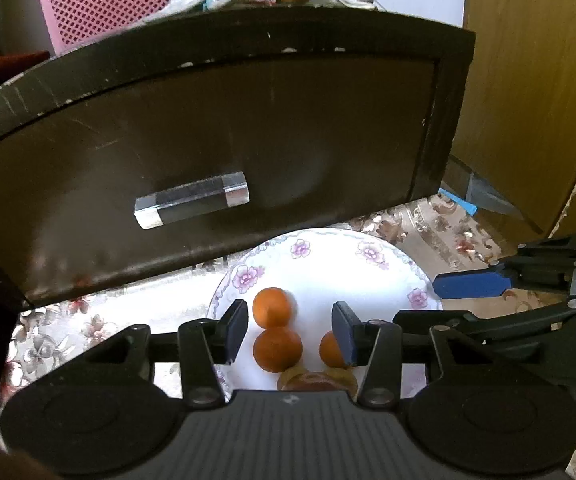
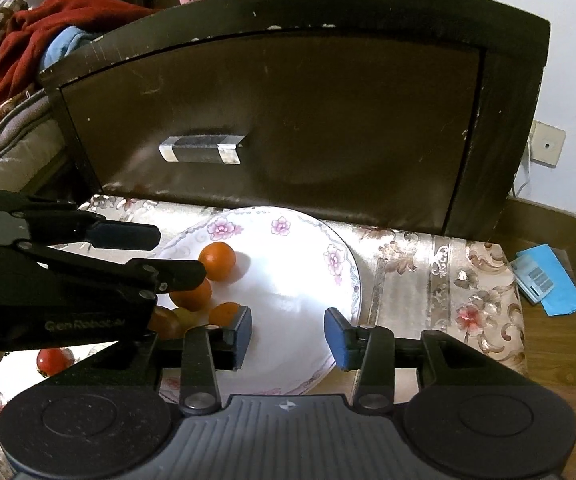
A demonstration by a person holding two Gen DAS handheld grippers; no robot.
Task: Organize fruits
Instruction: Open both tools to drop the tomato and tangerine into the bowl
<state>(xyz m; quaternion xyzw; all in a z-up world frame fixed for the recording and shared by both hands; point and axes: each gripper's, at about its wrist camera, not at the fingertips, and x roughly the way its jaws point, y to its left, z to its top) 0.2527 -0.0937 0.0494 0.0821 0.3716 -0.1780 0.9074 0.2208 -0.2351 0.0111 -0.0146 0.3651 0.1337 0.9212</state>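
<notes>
A dark scuffed cabinet with a metal drawer handle was seen behind a floral cloth. A pink mesh basket, red fabric and a blue packet were noted.

Both wrist views close above, facing cabinet, sharing plate

My left gripper hangs open over the plate, oranges between its fingers. The plate's right half lies bare under my right gripper. The dark drawer front walls off the upper frame.
</notes>
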